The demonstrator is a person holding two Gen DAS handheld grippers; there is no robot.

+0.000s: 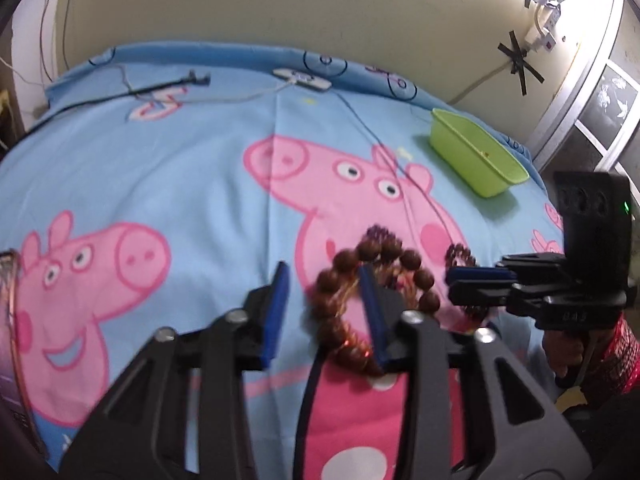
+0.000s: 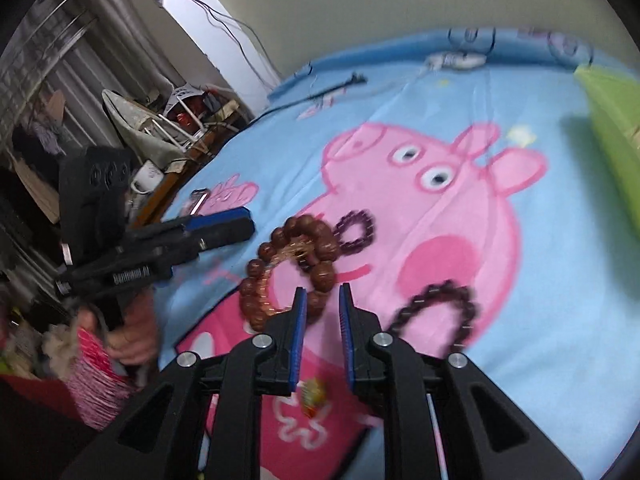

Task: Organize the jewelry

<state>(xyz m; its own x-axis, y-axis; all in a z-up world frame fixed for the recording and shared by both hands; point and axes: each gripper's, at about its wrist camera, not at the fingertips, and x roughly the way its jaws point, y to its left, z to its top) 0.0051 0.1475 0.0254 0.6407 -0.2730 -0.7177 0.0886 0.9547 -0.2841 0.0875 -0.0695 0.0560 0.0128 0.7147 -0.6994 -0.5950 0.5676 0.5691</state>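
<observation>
A big brown wooden-bead bracelet [image 1: 340,280] [image 2: 288,256] lies on the blue cartoon-pig bedsheet [image 1: 160,168], with a thin golden chain [image 2: 296,250] tangled in it. Just beyond it is a small dark purple bracelet [image 1: 380,234] [image 2: 356,230]. A dark bead bracelet [image 1: 460,256] [image 2: 440,312] lies to the right. My left gripper [image 1: 323,280] [image 2: 248,222] is open over the brown bracelet's near left side, gripping nothing. My right gripper [image 2: 323,300] [image 1: 452,284] hovers between the brown and dark bracelets, jaws close together and empty.
A green plastic basket [image 1: 476,156] [image 2: 612,120] stands at the bed's far right. A white power strip [image 1: 302,78] and a black cable [image 1: 160,88] lie near the wall. A phone [image 2: 196,200] lies at the left edge, a candy wrapper [image 2: 314,394] near me. Clutter stands beside the bed.
</observation>
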